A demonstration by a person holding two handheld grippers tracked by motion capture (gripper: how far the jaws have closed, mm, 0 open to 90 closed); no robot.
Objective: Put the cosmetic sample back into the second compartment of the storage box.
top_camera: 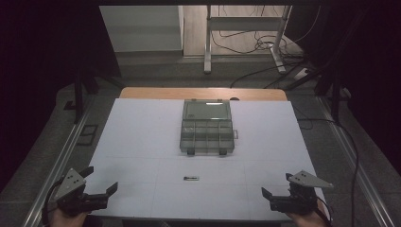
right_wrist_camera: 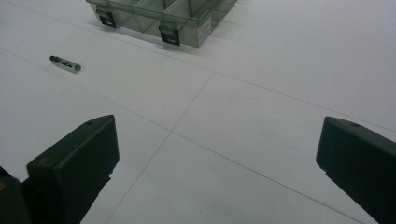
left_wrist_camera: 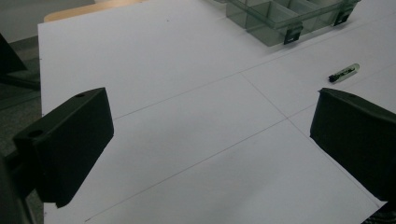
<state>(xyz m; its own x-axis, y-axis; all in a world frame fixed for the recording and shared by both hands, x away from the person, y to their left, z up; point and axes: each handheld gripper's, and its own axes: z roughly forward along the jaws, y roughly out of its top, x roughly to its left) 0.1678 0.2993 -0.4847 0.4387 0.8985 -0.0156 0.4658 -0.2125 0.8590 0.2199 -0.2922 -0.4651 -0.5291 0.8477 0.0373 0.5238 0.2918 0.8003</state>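
Grippers number two, one at each near corner of the white table. At the near left corner the left gripper is held in a hand that enters from the bottom edge, its grey three-cornered plate on top, its jaws spread wide apart and holding nothing, pointing inward and a little forward over the table. At the near right corner the right gripper sits in the other hand in the mirrored pose, jaws likewise spread and empty.

Between them, a little farther in and near the middle of the table, lies one small vial with a dark cap at one end, flat on its side, well apart from both grippers. In the left gripper view the vial lies ahead to the right; in the right gripper view the vial lies ahead to the left. Nothing stands between either gripper and it.

Beyond the vial sits one clear compartment box, lid open and leaning back, two dark latches on its near edge. Past the table's far edge stand metal frame legs and loose cables on the floor.
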